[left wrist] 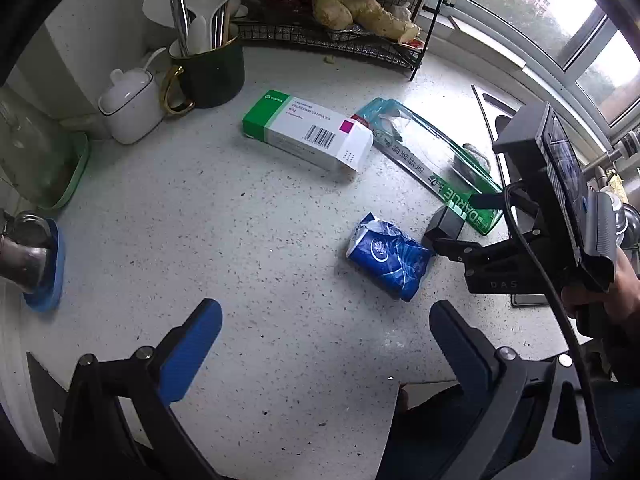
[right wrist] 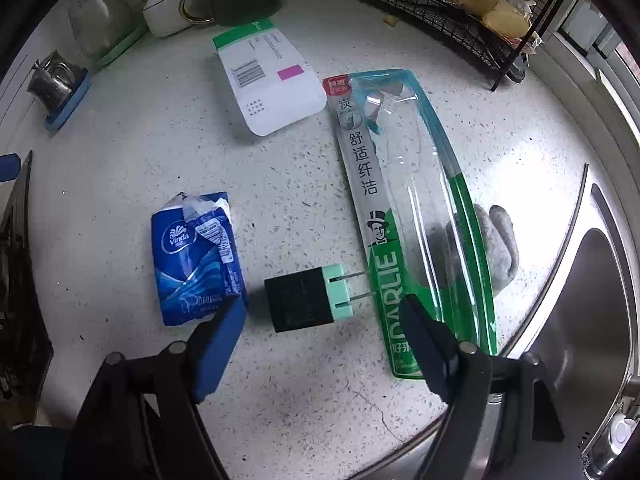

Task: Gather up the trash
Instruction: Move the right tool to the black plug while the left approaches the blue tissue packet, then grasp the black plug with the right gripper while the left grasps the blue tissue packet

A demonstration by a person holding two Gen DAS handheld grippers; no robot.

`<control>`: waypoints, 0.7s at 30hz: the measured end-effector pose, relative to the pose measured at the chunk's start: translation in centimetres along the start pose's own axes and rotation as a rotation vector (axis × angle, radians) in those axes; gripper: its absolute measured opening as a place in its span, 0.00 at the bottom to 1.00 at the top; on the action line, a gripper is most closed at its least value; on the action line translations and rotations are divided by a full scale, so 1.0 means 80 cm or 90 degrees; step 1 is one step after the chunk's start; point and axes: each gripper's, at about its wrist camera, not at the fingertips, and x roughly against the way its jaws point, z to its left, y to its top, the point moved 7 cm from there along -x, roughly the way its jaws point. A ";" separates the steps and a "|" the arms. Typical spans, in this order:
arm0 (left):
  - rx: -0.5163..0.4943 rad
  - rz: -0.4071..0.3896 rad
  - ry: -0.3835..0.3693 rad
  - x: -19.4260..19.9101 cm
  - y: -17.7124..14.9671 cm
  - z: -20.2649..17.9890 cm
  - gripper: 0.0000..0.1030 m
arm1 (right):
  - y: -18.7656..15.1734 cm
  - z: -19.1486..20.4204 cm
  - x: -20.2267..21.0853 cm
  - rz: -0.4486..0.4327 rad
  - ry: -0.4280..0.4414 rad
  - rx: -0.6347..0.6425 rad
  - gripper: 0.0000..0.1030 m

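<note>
A crumpled blue Vinda tissue pack [left wrist: 387, 257] [right wrist: 196, 258] lies on the speckled counter. A green and white medicine box [left wrist: 306, 133] [right wrist: 269, 80] and an empty green Darlie toothbrush package [left wrist: 432, 160] [right wrist: 404, 216] lie beyond it. A black charger plug with a mint face [right wrist: 308, 298] [left wrist: 446, 224] lies between the pack and the package. My right gripper [right wrist: 322, 312] is open, low over the plug, its fingers either side of it. It shows in the left wrist view [left wrist: 452, 240]. My left gripper [left wrist: 326, 316] is open and empty, short of the tissue pack.
A dark mug of utensils [left wrist: 212, 68], a white lidded jar [left wrist: 132, 104] and a glass container [left wrist: 40, 160] stand at the back left. A black wire rack with ginger [left wrist: 352, 12] stands at the back. A steel sink [right wrist: 580, 300] lies to the right.
</note>
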 end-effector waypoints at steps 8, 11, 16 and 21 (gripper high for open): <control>-0.015 0.029 0.004 -0.027 -0.005 -0.003 1.00 | 0.010 0.005 -0.029 0.020 0.006 0.013 0.53; -0.021 0.033 0.007 -0.031 -0.007 -0.004 1.00 | 0.011 0.011 -0.033 0.018 0.002 0.021 0.51; -0.015 0.025 -0.007 -0.032 -0.010 -0.004 1.00 | 0.002 0.026 -0.028 0.001 0.005 0.018 0.50; -0.027 0.022 -0.005 -0.032 -0.010 -0.008 1.00 | -0.008 0.021 0.001 -0.025 0.017 0.006 0.50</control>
